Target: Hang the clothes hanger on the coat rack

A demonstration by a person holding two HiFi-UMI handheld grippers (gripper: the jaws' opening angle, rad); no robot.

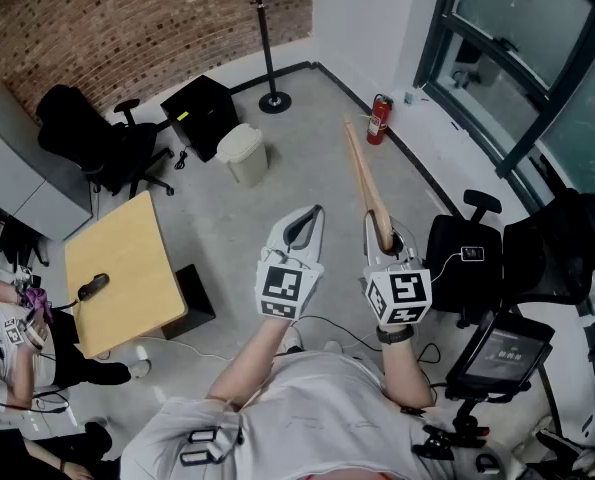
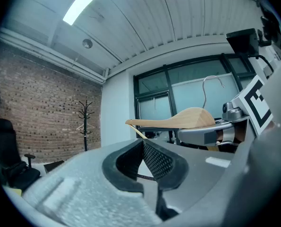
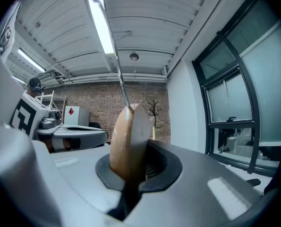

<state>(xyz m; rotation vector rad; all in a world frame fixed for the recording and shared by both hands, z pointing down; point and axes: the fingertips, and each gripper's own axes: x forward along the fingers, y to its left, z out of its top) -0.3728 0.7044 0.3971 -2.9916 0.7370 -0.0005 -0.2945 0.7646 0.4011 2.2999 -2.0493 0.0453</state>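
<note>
At the top middle of the head view, the coat rack [image 1: 266, 38] is seen by the brick wall [image 1: 127, 18], well apart from the clothes hanger [image 1: 365, 183]. At mid-right the hanger is gripped by the R gripper [image 1: 385, 238], jaws squeezed on it. Just beside, the L gripper [image 1: 307, 226] is seen w/ jaws closed, nothing inside.

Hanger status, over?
Right tool shut on wooden hanger. Left tool shut, empty. Coat rack far across room, not reached. Bin near its base.

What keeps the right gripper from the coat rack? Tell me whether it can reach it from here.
Likely not from here. The right gripper, shut on the hanger, is well short of the coat rack. The floor between looks free, so walking closer should do.
</note>
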